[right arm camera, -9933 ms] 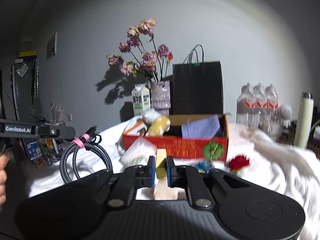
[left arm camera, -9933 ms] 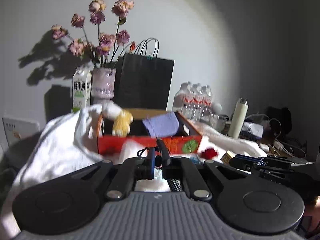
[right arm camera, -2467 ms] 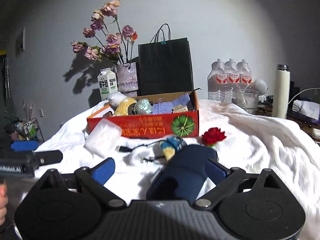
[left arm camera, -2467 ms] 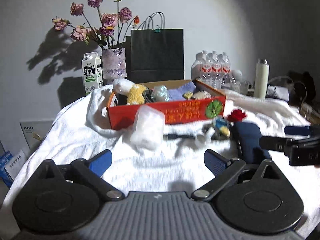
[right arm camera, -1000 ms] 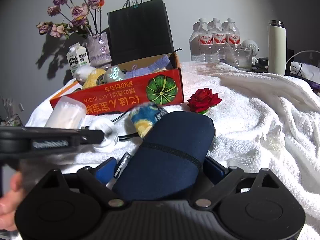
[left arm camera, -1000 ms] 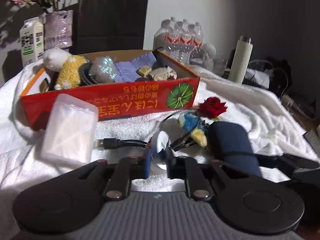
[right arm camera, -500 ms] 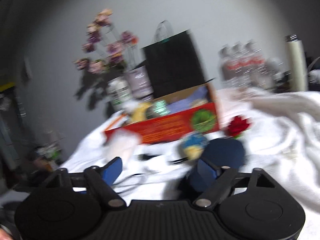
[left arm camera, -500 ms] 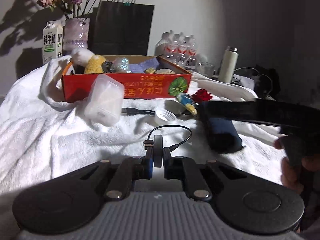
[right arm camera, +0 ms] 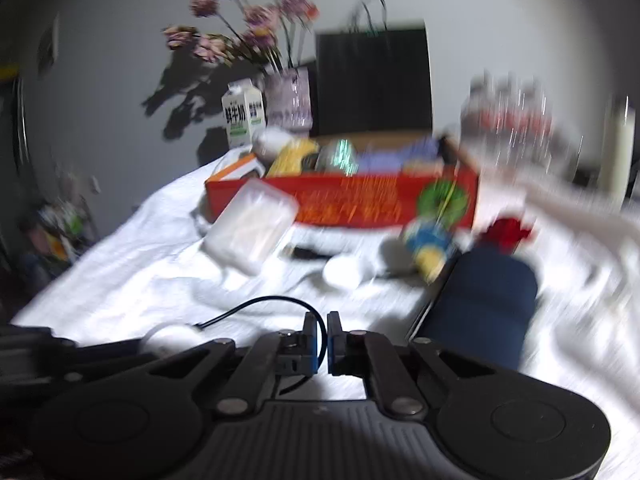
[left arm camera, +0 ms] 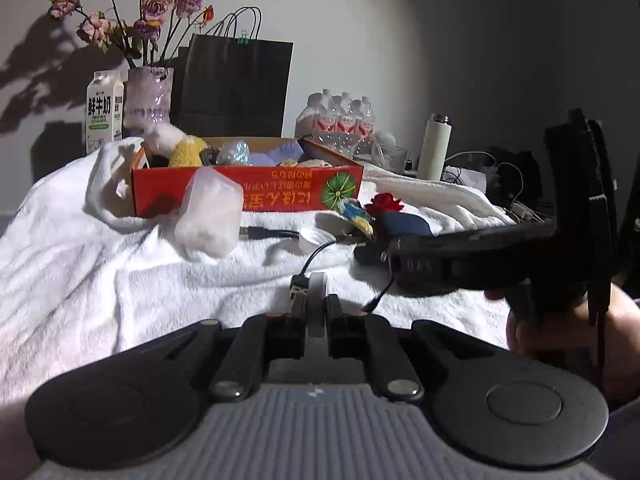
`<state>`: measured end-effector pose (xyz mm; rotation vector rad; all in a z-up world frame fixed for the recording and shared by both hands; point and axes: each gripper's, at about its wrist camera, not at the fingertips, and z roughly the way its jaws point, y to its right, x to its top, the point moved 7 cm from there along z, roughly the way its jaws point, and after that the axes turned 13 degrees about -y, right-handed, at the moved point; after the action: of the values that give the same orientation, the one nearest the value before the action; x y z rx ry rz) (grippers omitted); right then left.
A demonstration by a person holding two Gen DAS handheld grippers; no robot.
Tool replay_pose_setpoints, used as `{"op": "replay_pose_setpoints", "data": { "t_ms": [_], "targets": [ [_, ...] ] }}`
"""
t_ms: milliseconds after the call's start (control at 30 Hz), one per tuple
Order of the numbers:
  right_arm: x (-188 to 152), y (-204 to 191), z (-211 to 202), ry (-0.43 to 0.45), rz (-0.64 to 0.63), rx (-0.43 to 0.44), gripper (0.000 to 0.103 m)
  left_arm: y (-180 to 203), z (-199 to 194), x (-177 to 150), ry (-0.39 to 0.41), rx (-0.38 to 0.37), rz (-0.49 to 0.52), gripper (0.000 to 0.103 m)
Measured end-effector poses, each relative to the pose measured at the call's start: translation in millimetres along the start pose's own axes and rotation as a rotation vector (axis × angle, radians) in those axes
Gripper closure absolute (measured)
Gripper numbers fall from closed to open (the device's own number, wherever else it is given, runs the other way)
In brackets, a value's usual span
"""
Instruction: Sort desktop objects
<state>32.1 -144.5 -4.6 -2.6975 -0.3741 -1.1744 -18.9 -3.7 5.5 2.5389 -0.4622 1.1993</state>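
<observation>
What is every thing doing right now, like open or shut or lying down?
left gripper, shut on the white disc.
right gripper, shut, seemingly on the black cable.
red box, open, holding things.
clear plastic case, tilted.
blue pouch, lying on the towel.

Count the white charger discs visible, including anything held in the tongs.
2. One white disc is clamped edge-on in the left tongs. The other lies on the towel in front of the red box. More may be hidden inside the box.

Black left gripper (left arm camera: 316, 312), grey ribbed body (silver screws), blue-lined jaws.
</observation>
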Motion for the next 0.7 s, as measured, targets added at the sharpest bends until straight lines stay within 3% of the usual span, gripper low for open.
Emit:
{"op": "replay_pose_setpoints", "data": {
  "t_ms": [167, 333, 533, 700],
  "targets": [
    [6.7, -7.1, -14.9, 0.063, -0.102, -0.105, 0.100, -1.5, -10.4, -3.6, -0.006, -0.001, 0.023, 0.092],
    [12.0, 5.4, -18.7, 0.086, -0.083, -0.186, 0.101, -1.3, -18.9, -4.6, 0.005, 0.011, 0.025, 0.093],
    [19.5, 28.8, -39.6, 0.140, -0.031, -0.205, 0.101, -19.2, -22.7, 3.5, 0.001, 0.048, -0.051, 0.093],
    [39.3, 33.1, -67.4, 0.202, -0.042, -0.150, 0.101, -42.5, -36.8, 47.1, 0.057, 0.062, -0.106, 0.093]
  ]
}}
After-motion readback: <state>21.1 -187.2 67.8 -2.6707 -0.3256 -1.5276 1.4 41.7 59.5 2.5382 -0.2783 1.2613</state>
